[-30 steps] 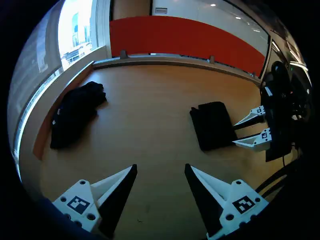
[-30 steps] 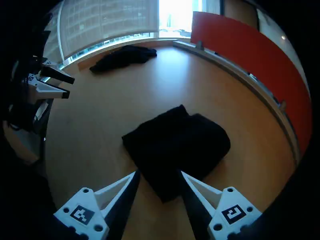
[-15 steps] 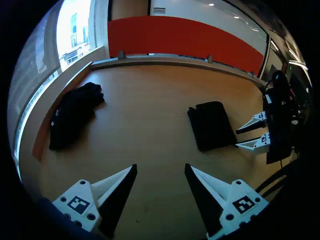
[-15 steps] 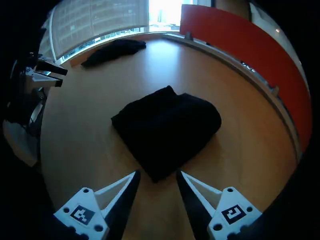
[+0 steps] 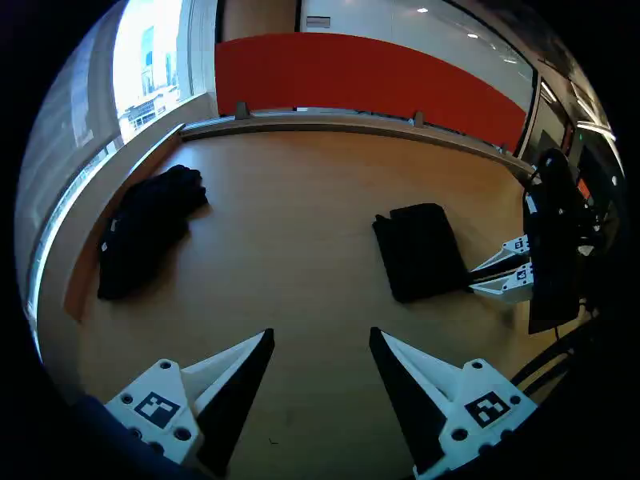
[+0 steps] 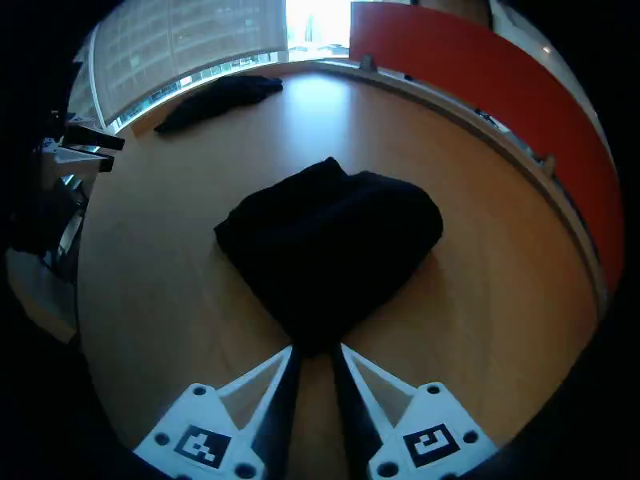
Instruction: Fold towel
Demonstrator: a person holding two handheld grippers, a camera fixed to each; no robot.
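1. Towel (image 6: 336, 232): lies folded into a thick dark pad near the middle of the wooden bench (image 6: 480, 264), with its near corner pointing at the right tool.
2. Right tool (image 6: 315, 349): sits low over the bench, stands narrow, and pinches that near corner between both fingertips, with dark cloth filling the gap.
3. In the left gripper view: appears as two white fingers close together at the towel's right edge.
4. Left tool (image 5: 320, 332): hangs over bare wood well apart from the towel, stands wide, and grips nothing.
5. Crumpled dark cloth (image 5: 148, 228): lies at the bench's far-left edge beside the window (image 5: 152, 72), well apart from the towel.
6. Red panel (image 5: 360, 72): runs along the bench's back edge.
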